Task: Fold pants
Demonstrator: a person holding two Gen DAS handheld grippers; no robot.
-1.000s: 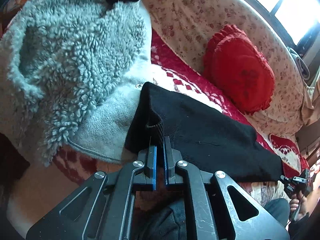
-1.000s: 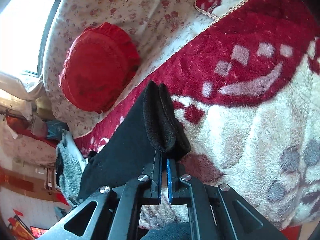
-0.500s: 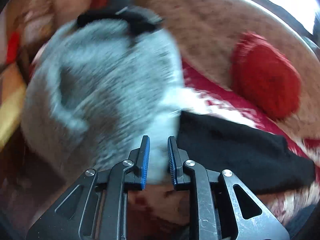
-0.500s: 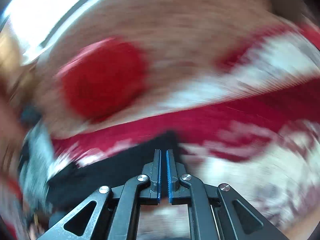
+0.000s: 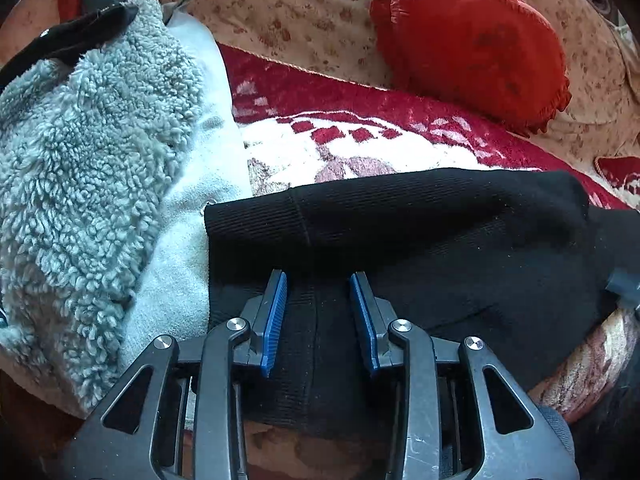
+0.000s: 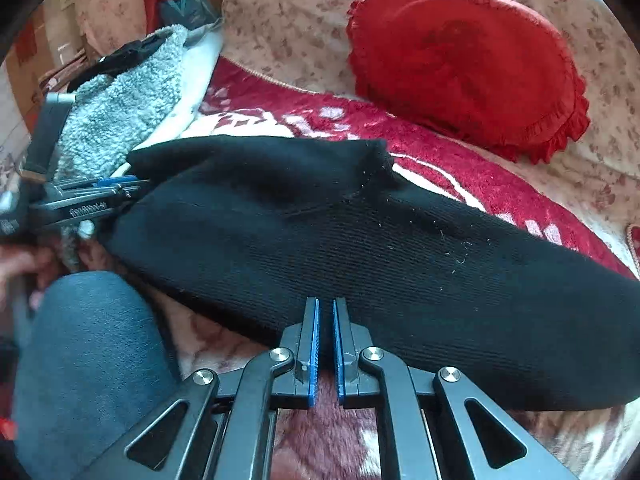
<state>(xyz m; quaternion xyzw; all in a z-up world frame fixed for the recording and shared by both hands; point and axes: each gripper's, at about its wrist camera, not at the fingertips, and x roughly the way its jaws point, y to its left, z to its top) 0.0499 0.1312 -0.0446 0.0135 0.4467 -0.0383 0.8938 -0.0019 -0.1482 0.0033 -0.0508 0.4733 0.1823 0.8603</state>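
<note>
Black knit pants [image 5: 420,236] lie folded on red-and-white blanket [image 5: 320,136].

Left view: left gripper [image 5: 318,280] jaws wide apart over waistband, gripping nothing.

Right view: right gripper [image 6: 325,304] jaws nearly closed at pants edge; whether fabric is pinched is unclear. Only here: person's knee [image 6: 88,344]. Pants' right end cut off.

Pants [image 5: 440,240] matt ribbed knit; fleece [image 5: 92,184] (shaggy).
</note>
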